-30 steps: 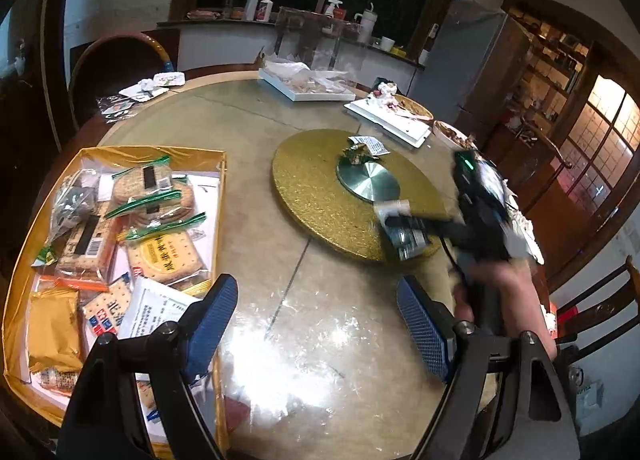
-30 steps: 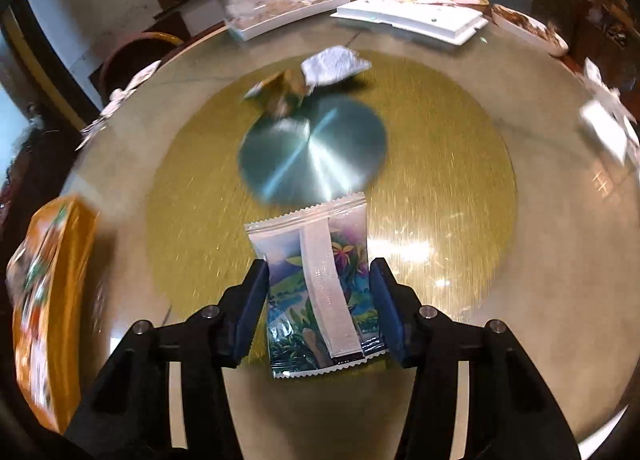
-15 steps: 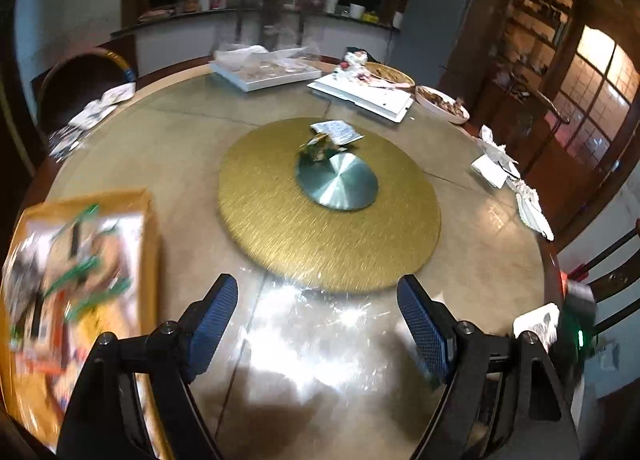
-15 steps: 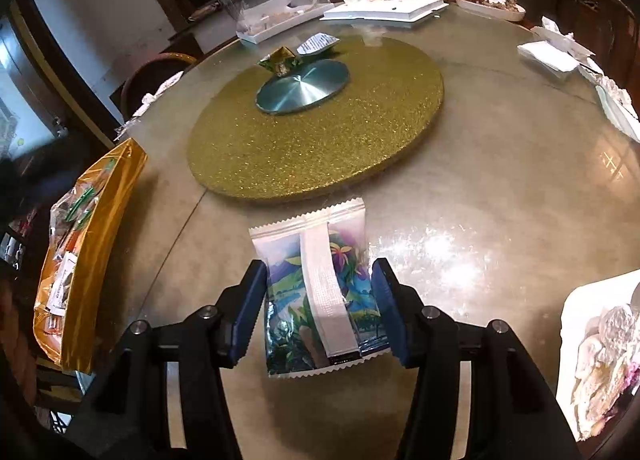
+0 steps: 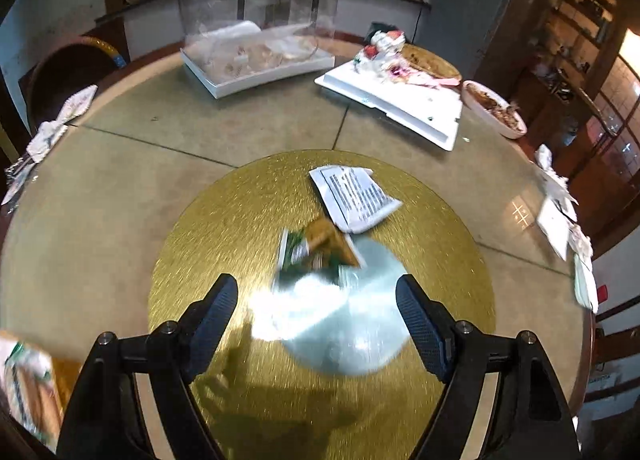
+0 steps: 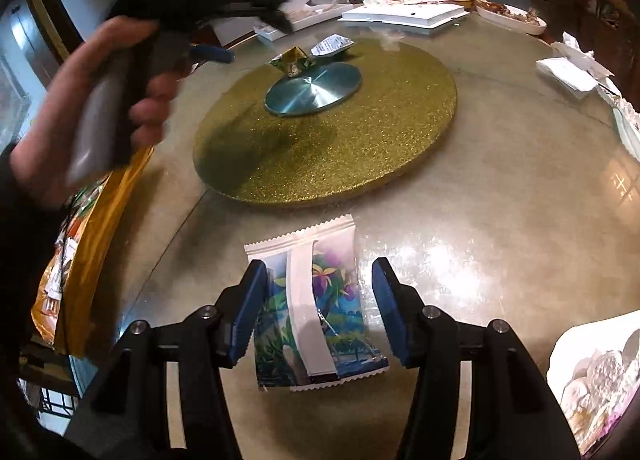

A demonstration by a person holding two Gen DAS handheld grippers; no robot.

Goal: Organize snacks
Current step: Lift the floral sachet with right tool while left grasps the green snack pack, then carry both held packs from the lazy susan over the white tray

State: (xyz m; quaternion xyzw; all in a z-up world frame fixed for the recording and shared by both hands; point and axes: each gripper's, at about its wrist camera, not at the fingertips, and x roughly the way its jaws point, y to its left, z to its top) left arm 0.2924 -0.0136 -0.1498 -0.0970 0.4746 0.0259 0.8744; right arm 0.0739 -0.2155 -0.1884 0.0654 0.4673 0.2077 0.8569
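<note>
- On the tabletop (image 5: 100, 180) I note a gold turntable (image 5: 224, 228) at the centre, with a steel disc (image 6: 316, 90) in its middle.
- Far edge: a white tray (image 5: 256, 78) under a clear cover, a white board (image 5: 404, 100) with crumpled wrappers, and a dish (image 5: 496, 108).
- On the turntable, a green-gold packet (image 5: 316, 252) overlaps the disc's far rim; a white packet (image 5: 352, 196) lies just beyond it, touching it.
- My left gripper (image 5: 316, 304) hangs over the turntable, jaws wide with nothing between them. From the right wrist it shows only as a blurred shape held in a hand (image 6: 80, 108), which hides part of the gold box (image 6: 92, 220) at the left edge.
- The green-gold packet is smeared by motion blur; its print is unreadable.
- My right gripper (image 6: 320, 300) clamps a flowered packet (image 6: 316, 300) above the near tabletop, long axis running along the fingers, back seam up, far end sticking out past the tips.
</note>
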